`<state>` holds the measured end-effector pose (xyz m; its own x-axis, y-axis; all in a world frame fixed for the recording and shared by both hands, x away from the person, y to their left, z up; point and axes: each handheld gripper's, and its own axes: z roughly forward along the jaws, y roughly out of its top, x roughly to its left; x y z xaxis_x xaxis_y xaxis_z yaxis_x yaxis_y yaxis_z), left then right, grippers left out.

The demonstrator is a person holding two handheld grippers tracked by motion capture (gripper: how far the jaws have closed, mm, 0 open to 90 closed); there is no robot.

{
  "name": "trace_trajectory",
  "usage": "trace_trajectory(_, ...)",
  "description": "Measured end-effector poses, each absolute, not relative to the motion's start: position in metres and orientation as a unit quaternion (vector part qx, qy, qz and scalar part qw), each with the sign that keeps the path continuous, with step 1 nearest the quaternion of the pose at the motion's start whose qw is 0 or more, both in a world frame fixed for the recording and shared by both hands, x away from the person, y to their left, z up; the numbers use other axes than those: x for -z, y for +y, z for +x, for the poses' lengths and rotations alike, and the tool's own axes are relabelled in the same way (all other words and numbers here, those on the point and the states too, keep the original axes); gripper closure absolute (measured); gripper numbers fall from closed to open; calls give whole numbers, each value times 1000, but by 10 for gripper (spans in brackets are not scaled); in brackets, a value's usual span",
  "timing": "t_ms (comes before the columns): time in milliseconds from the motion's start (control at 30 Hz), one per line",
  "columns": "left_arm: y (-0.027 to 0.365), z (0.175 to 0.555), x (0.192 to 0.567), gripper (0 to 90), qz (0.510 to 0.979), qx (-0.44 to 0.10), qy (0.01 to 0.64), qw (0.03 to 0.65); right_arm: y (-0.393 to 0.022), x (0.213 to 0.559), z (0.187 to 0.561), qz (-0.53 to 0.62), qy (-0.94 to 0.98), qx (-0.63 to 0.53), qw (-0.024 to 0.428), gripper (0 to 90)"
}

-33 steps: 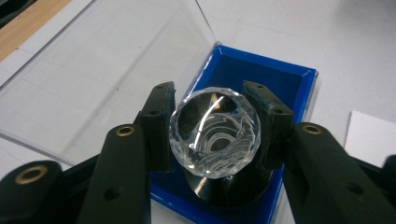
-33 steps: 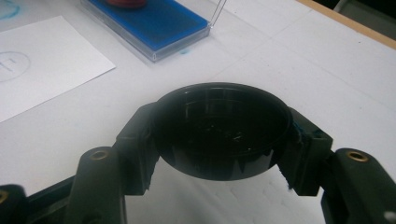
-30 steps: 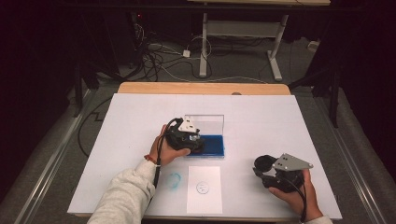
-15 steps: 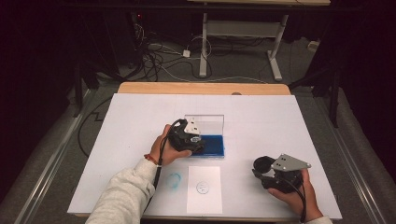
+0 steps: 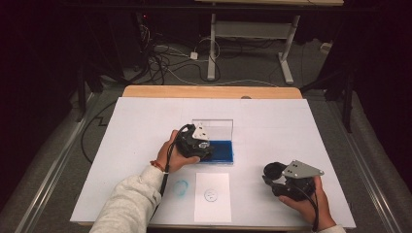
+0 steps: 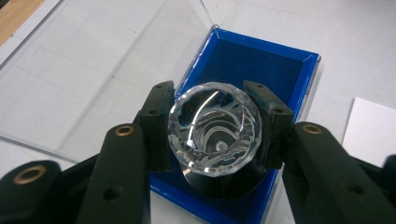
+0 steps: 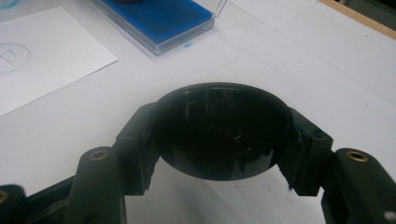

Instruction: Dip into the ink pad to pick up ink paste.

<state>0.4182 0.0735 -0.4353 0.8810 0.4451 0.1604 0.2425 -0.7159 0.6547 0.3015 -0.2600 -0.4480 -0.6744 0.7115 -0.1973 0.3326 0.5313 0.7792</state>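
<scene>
Claw [image 6: 215,128] on the left clamps the clear faceted stamp [image 6: 215,127], its dark base down on the blue ink pad [image 6: 275,70] in the open case; press straight and even so the whole face inks, then lift without smearing. Right claw [image 7: 219,135] grips the black cap [image 7: 219,133] low over the bench [image 5: 145,121], clear of the paper [image 5: 212,196], and should wait there
</scene>
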Motion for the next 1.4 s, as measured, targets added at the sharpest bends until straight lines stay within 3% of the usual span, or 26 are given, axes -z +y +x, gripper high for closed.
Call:
trace_trajectory(1233,68,416,433,547,918,-160,202,301,-257,442,296,296,838,-372,268,391)
trace_trajectory(1400,65,419,428,549,920,-141,205,304,-259,441,296,296,836,-375,269,391)
